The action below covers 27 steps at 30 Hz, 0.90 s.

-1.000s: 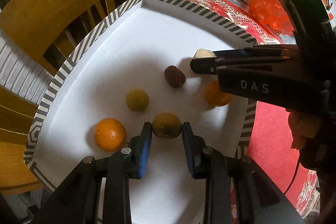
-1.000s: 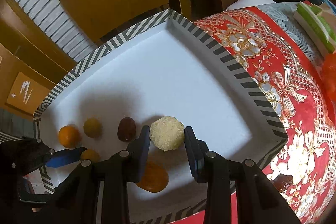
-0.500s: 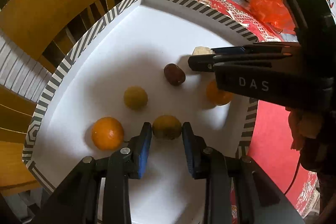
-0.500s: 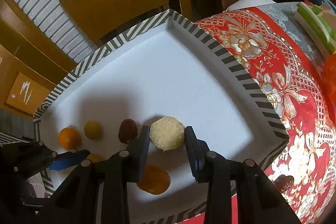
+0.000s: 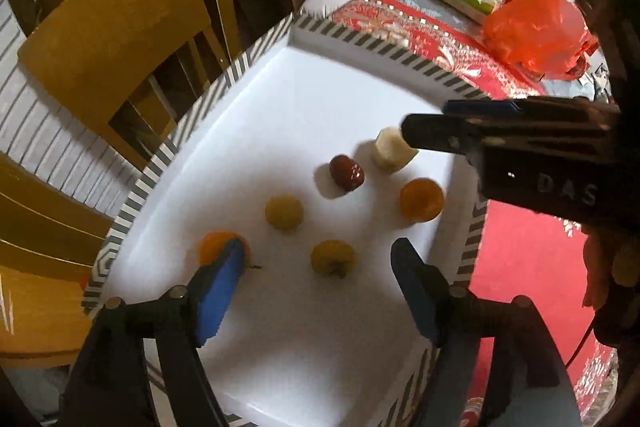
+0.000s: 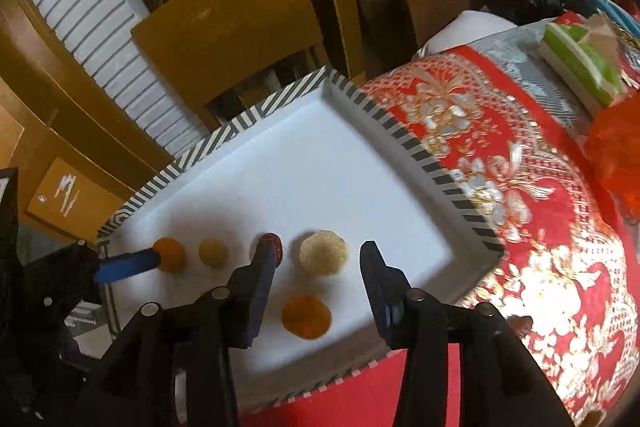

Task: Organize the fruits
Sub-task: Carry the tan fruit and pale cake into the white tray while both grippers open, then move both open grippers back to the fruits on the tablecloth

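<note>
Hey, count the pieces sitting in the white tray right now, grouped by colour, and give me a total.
In the tray:
Orange: 2
Yellow-green: 2
Dark red: 1
Pale cream: 1
Total: 6

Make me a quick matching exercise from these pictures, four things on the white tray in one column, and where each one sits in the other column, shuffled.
1. pale round piece
2. dark red fruit
3. yellow-green fruit
4. white tray

A. between the open jaws of the left gripper
B. beside the pale piece
C. on the red patterned cloth
D. ahead of the open right gripper

Pairs: 1-D, 2-B, 3-A, 4-C
</note>
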Available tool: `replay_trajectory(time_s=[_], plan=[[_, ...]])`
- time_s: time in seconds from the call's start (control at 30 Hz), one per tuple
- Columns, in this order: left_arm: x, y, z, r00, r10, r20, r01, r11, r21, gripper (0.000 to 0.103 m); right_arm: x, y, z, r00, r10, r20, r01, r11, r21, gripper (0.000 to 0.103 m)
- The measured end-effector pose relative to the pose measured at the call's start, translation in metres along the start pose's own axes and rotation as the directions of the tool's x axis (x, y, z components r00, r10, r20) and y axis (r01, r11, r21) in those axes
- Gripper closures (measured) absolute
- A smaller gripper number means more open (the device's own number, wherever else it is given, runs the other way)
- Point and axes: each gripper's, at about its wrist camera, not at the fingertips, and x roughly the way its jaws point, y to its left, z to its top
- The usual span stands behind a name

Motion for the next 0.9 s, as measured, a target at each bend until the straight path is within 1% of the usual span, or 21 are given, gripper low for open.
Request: replay_trajectory(time_s=[0.07,0.2,0.3,0.37,0.43,0.67,0.73,0.9], plan=[[-0.006,-0.002,0.001,1.000,0.014,0.018,-0.014,1.000,0.008,0.023,-0.011,-0.006,-0.004,1.000,-0.003,0.017,0.003,1.000,0.015,0.053],[-0.017,-0.011,0.005,0.999,0.016,0.046,-0.017,1.000,0.022,0.022,-0.036,-0.020,-0.016,0.999,-0.023,0.048,0.021,0.999,0.047,0.049],[-0.026,-0.022,0.008,0.998,0.005,0.065,-0.007,0.999,0.035,0.021,-0.053,-0.033,-0.032,0.997,-0.048,0.066,0.043,0.996,0.078,0.047],[-0.031,-0.031,0.010,0.997,-0.008,0.076,0.005,0.999,0.046,0.017,-0.063,-0.043,-0.043,0.996,-0.065,0.068,0.058,0.993,0.101,0.045],[-0.034,-0.040,0.011,0.996,-0.024,0.082,0.019,0.998,0.055,0.016,-0.075,-0.057,-0.059,0.994,-0.087,0.069,0.077,0.988,0.136,0.045],[-0.036,-0.084,0.015,0.994,-0.090,0.066,0.083,0.991,0.100,0.015,-0.107,-0.101,-0.110,0.987,-0.153,0.051,0.136,0.959,0.250,0.044],[-0.034,-0.097,0.015,0.993,-0.102,0.059,0.095,0.988,0.118,0.014,-0.115,-0.115,-0.127,0.985,-0.169,0.039,0.151,0.947,0.285,0.042],[-0.026,-0.132,0.018,0.991,-0.128,0.038,0.120,0.980,0.158,0.014,-0.136,-0.139,-0.164,0.979,-0.201,0.030,0.178,0.918,0.354,0.042]])
